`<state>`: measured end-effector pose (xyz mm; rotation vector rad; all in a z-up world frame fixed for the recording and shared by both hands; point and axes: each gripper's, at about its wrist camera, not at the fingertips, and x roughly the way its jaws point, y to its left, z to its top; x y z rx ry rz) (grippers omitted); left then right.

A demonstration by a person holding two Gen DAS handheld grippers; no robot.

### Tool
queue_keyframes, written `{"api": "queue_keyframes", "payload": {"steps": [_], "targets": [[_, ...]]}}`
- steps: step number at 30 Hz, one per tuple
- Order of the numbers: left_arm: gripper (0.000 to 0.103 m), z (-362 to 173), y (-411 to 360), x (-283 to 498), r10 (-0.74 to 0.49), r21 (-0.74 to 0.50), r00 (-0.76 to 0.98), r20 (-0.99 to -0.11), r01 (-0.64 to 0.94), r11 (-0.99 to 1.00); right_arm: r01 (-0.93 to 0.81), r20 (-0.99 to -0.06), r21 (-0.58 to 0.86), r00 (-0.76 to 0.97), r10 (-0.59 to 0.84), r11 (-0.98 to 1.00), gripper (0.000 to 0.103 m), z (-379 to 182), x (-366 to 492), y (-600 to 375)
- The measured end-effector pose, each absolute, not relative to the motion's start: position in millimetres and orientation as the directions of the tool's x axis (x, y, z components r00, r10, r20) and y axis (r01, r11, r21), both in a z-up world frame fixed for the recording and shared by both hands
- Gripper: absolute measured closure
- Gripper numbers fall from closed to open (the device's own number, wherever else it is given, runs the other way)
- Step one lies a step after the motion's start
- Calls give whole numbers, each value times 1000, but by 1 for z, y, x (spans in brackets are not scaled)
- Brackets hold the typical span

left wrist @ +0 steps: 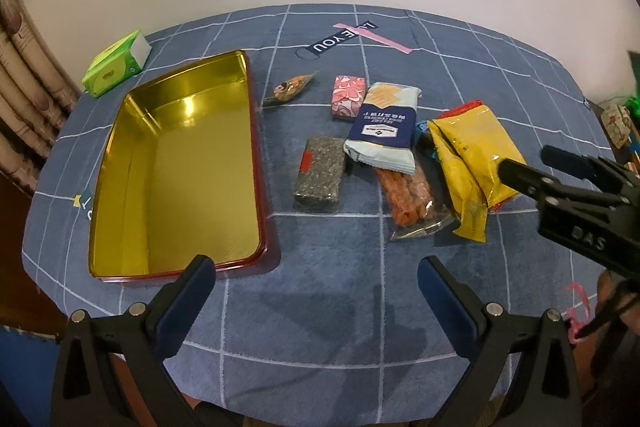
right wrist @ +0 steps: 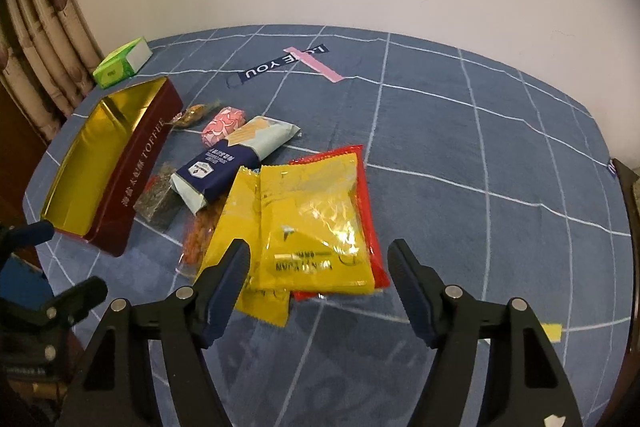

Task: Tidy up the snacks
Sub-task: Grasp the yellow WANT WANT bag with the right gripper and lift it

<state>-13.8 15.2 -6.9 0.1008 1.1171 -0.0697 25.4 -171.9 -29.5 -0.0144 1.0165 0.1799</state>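
**Right gripper comes over the yellow packets, tin waits empty**

The right gripper point(right wrist: 318, 261) hangs just above the near end of the top yellow packet point(right wrist: 316, 223). Its jaws stand apart, one on each side of the packet, and the pads do not press on it. The left gripper point(left wrist: 316, 283) is also apart and holds nothing; it hovers over the bare blue cloth point(left wrist: 360, 327) near the corner of the tin point(left wrist: 176, 163).

The snacks lie in a loose heap to the right of the tin. The top yellow packet rests on a second yellow packet point(right wrist: 228, 223) and on a red packet point(right wrist: 370, 211). Beside them lie a blue biscuit pack point(right wrist: 236, 159), a clear bag of orange sticks point(left wrist: 408, 195), a dark block point(left wrist: 320, 173), a pink packet point(left wrist: 349, 95) and a small candy point(left wrist: 290, 89). The tin is open and nothing is in it.

The yellow packet looks light, thin and soft, and its foil is shiny, so it is probably slippery. It will likely bend and hang down when it is lifted. A good place to hold seems to be the flat sealed edge at the near end, where the film is stiffer. Because the packets overlap, the jaws may catch two at once, or push the lower one away.
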Motion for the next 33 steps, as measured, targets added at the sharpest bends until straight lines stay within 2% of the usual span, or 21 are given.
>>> {"api": "queue_keyframes", "payload": {"steps": [8,11,16,20,33], "targets": [[0,-12,8,-7,-7,48,425,-905,118,992,-195,-863,53,484,143,979,35,-42,45,-163],[0,-14,7,-5,-8,46,420,-908,118,992,-211,-872,49,467,145,976,40,-49,50,-160],[0,-15,4,-2,-4,49,415,-910,117,992,-241,-870,36,471,150,970,42,-52,53,-156],[0,-17,3,1,-2,49,411,-912,115,992,-250,-865,38,477,157,967,50,-52,53,-155],[0,-11,-11,-1,6,66,424,-906,125,990,-201,-832,60,531,160,978,50,-38,42,-179]]}}
